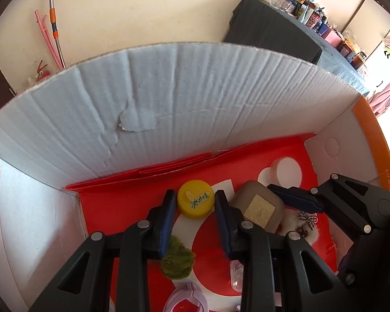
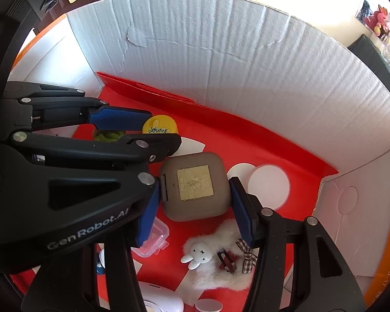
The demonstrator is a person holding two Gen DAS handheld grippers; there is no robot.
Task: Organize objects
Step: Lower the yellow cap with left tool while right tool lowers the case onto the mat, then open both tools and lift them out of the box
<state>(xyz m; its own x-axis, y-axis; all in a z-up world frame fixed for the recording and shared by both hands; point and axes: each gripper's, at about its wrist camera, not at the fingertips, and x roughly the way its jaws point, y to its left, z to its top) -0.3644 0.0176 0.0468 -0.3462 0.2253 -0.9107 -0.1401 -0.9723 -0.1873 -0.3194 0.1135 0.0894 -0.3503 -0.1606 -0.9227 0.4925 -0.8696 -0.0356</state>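
Note:
Both grippers reach into a white cardboard box (image 1: 156,98) with a red floor. My right gripper (image 2: 195,195) is shut on a grey-brown square case (image 2: 195,186) with a gold label; the case also shows in the left wrist view (image 1: 258,209). My left gripper (image 1: 195,202) is open, its blue pads either side of a yellow round lid (image 1: 195,201) with writing on it. The lid (image 2: 160,124) sits behind the left gripper (image 2: 153,132) in the right wrist view. The right gripper (image 1: 296,200) enters the left wrist view from the right.
On the box floor lie a green fuzzy clump (image 1: 178,260), a white fluffy rabbit hair clip (image 2: 215,260) with a checked bow, a small clear plastic box (image 2: 153,241), two white discs (image 2: 269,186), a lilac ring (image 1: 187,299) and a white round item (image 2: 156,299). The box walls (image 2: 247,65) stand close all round.

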